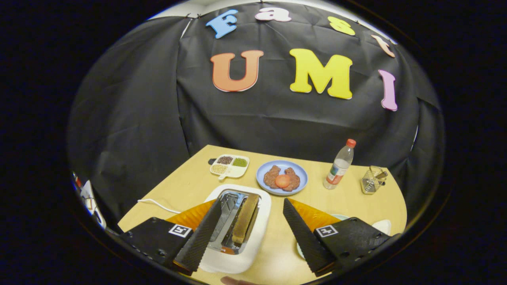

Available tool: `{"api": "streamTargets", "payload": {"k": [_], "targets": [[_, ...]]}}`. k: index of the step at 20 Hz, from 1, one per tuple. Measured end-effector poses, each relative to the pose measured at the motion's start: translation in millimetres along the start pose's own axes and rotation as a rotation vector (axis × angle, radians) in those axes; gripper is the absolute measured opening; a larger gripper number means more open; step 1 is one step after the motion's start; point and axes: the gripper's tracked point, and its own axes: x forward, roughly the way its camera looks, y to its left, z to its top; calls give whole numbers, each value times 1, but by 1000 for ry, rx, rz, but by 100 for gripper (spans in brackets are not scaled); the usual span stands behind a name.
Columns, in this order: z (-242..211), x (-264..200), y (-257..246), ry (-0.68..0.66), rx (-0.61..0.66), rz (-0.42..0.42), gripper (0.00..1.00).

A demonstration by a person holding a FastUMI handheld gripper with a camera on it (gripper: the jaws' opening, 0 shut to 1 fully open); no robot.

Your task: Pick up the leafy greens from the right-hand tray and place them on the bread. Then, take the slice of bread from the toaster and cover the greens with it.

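A white toaster [262, 233] stands on the wooden table right below my gripper [251, 200]. A browned slice of bread [245, 217] stands upright in its right slot, and the left slot shows bare metal. My fingers are open and wide apart: the left finger hangs over the toaster's left edge, the right finger over the table to its right. Nothing is held between them. Behind the right finger, the rim of a white tray [381, 225] pokes out, its contents hidden.
Beyond the toaster sits a blue plate [262, 171] with brown patties [272, 176] and a tomato slice [282, 181]. A divided dish of grains [229, 165] lies to its left, with a red-capped bottle [339, 165] and a wire basket [372, 181] to the right. The toaster's white cord [156, 204] trails off left.
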Motion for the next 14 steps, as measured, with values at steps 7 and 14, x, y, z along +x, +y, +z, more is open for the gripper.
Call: {"api": "streamTargets", "payload": {"k": [7, 14], "targets": [[-13, 23, 7, 154, 30, 16, 86], [-13, 29, 9, 305, 91, 31, 50]]}}
